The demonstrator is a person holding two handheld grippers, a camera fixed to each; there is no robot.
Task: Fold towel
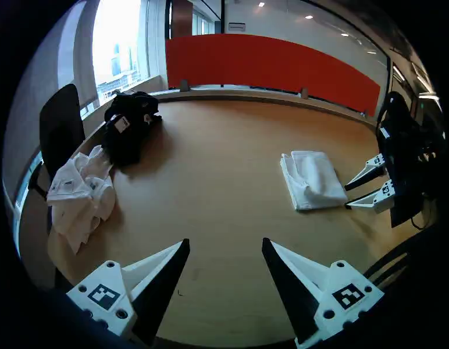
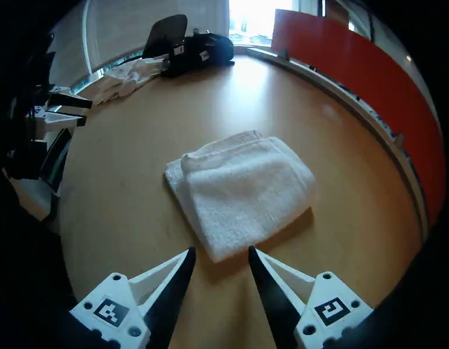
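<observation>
A white towel lies folded into a thick rectangle on the wooden table. My right gripper is open, its fingertips just short of the towel's near corner and holding nothing. In the left gripper view the same towel rests at the right of the table, with the right gripper open beside its right edge. My left gripper stands open over bare wood, well away from the towel. It appears again at the left of the right gripper view as the left gripper.
A black bag and a heap of white cloth sit at the table's left side, next to a dark chair. A red partition runs along the far edge. The bag and cloth lie far off.
</observation>
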